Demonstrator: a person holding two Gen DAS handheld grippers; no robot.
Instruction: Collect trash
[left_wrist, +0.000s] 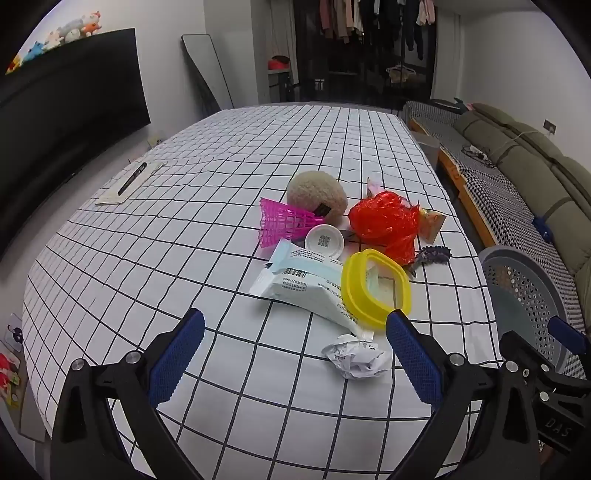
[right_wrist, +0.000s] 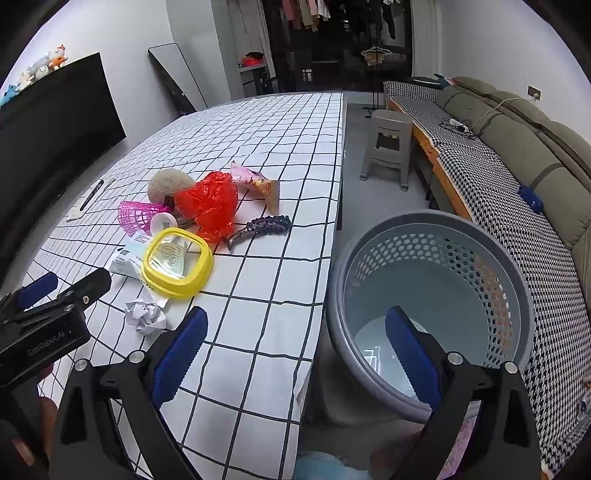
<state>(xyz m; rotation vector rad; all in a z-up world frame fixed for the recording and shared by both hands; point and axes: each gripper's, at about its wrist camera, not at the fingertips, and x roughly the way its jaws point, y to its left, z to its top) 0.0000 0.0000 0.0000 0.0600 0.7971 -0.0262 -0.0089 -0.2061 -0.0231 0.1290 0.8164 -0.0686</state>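
While both grippers gape wide and hold nothing, the grey basket (right_wrist: 436, 310) sits empty beneath the right gripper (right_wrist: 295, 354)'s far finger; crumpled paper (left_wrist: 356, 356) lies between the left gripper (left_wrist: 295, 354)'s fingers.

Both views are bright w/ even, soft indoor light; shadows under things ahead of the jaws are weak. Far beyond the jaws the wardrobe area (left_wrist: 369, 55) is dim. A small glare shows in the basket (right_wrist: 373, 354) bottom btw the right jaws. Strong fisheye bending and black corners; focus is sharp, no motion blur.
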